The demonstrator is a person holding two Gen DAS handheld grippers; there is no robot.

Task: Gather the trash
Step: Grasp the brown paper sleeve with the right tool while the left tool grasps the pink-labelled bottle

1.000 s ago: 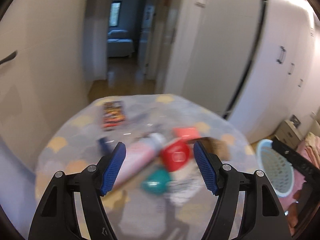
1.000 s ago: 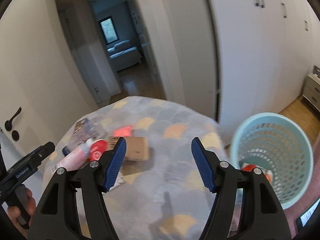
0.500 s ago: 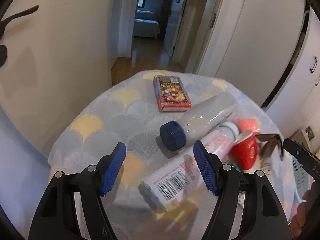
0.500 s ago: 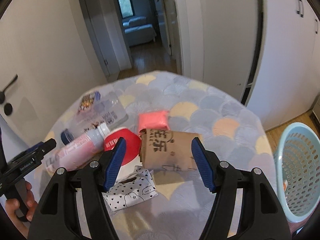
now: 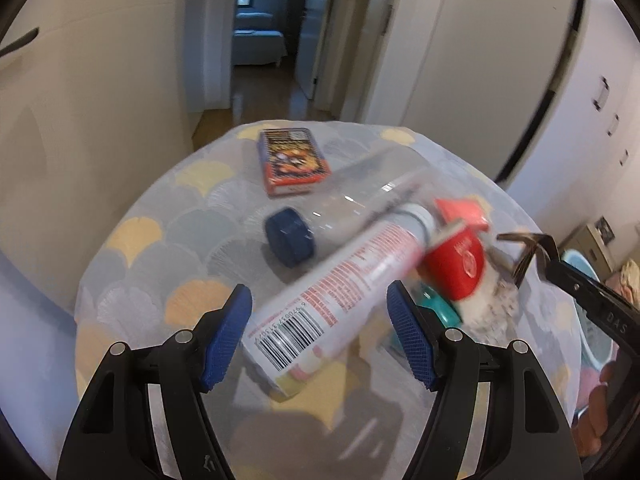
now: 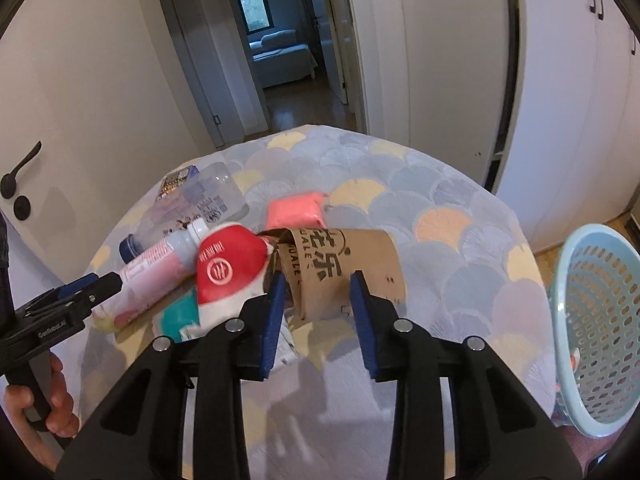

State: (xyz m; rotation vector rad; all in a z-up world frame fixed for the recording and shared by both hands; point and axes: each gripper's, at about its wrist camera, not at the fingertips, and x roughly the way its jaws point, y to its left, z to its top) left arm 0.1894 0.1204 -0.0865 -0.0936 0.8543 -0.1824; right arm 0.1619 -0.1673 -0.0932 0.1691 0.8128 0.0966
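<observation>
Trash lies heaped on a round table (image 6: pixel 440 240) with a scallop-pattern cloth. My right gripper (image 6: pixel 318 294) points down at a brown paper cup (image 6: pixel 344 260) lying on its side. Its jaws are closing with the cup's near end between them, and I see no pad pressing on it. My left gripper (image 5: pixel 319 312) stands open astride the barcode end of a pink-and-white bottle (image 5: pixel 344 288), without touching it. A red pouch (image 6: pixel 228 264) lies between bottle and cup. Behind them lie a clear bottle (image 5: pixel 368 196) with a blue cap (image 5: pixel 290 236), and a pink packet (image 6: pixel 294 210).
A light blue perforated basket (image 6: pixel 600 320) stands on the floor right of the table. A red-and-blue card box (image 5: pixel 292 160) lies at the table's far side and a teal wrapper (image 6: pixel 176 316) under the pouch. White cupboards stand at the right, a doorway behind.
Both grippers came lower and nearer to the heap. The right jaws have narrowed around the brown cup's end. The left jaws kept their width and now flank the pink bottle's end.
</observation>
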